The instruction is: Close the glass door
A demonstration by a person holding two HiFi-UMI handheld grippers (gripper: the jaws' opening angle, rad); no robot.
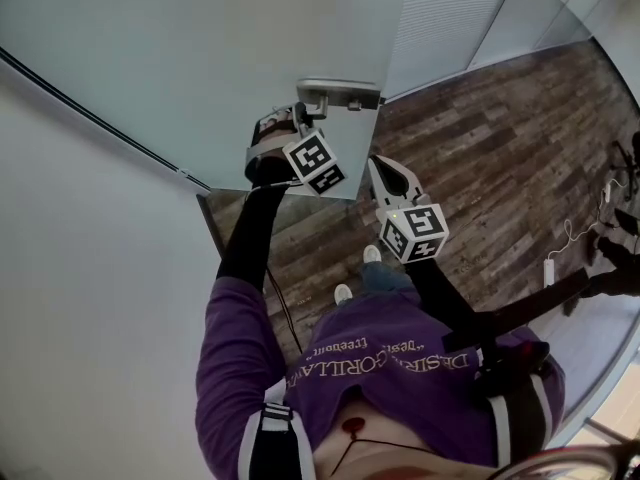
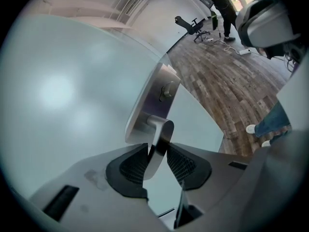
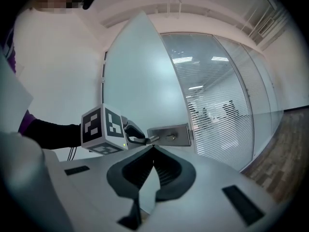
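Note:
The frosted glass door (image 1: 200, 58) stands ajar, with a metal handle plate (image 1: 340, 95) at its free edge. My left gripper (image 1: 303, 111) reaches up to that plate. In the left gripper view the silver lever handle (image 2: 159, 141) lies between the ribbed pads (image 2: 134, 166), and the left gripper (image 2: 157, 159) is shut on it. My right gripper (image 1: 378, 164) hangs a little to the right of the door edge, apart from it. Its jaws meet at the tips with nothing between them, so the right gripper (image 3: 153, 150) is shut. The right gripper view also catches the left gripper's marker cube (image 3: 104, 128) beside the handle plate (image 3: 169, 135).
Wood-plank floor (image 1: 500, 138) spreads beyond the door. Glass partitions with blinds (image 3: 217, 110) curve round to the right. A power strip (image 1: 549, 270) with cables lies on the floor at right. An office chair (image 2: 190, 25) and a standing person (image 2: 222, 4) are far off.

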